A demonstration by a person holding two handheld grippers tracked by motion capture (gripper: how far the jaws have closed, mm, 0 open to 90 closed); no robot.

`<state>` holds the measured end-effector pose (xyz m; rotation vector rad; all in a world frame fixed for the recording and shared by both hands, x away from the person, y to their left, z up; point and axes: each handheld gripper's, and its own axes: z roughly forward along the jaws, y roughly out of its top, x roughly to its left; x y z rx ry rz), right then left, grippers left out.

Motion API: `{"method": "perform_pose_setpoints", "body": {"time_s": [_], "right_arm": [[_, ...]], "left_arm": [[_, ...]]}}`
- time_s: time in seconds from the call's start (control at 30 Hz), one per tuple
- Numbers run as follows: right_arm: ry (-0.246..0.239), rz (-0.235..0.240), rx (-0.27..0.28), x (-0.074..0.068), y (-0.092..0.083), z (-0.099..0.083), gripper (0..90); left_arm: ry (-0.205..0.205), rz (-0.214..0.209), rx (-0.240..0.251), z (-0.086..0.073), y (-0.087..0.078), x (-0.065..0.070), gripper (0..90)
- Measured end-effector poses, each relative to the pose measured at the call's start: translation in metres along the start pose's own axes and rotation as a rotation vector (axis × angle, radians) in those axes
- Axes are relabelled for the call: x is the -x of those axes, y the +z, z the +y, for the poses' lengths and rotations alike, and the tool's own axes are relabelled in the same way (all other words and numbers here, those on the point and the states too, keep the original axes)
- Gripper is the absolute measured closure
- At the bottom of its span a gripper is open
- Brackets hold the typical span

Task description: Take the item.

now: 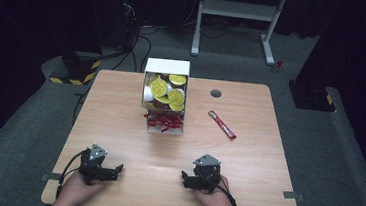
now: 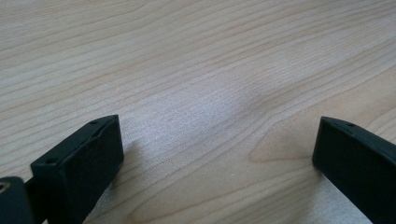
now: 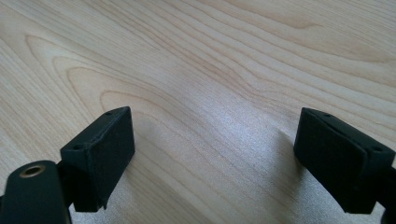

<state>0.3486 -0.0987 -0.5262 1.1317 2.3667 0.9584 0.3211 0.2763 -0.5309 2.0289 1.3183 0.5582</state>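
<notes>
One box; one loose red sachet

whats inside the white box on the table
The white box holds yellow-lidded cups in its far part and red sachets in its near part. Anything beneath them is covered.

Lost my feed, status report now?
Left claw open, right claw open, both empty on table. Red stick lies beside box. Nothing between.
</notes>
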Motion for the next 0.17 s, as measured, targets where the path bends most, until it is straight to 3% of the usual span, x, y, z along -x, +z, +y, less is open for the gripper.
{"method": "perform_pose_setpoints", "body": {"time_s": [0.17], "right_arm": [[0.013,-0.002,-0.001,-0.0004,-0.0001,0.0001,12.8]], "left_arm": [[-0.002,0.001,0.002,-0.0001,0.0001,0.0003,2.3]]}}
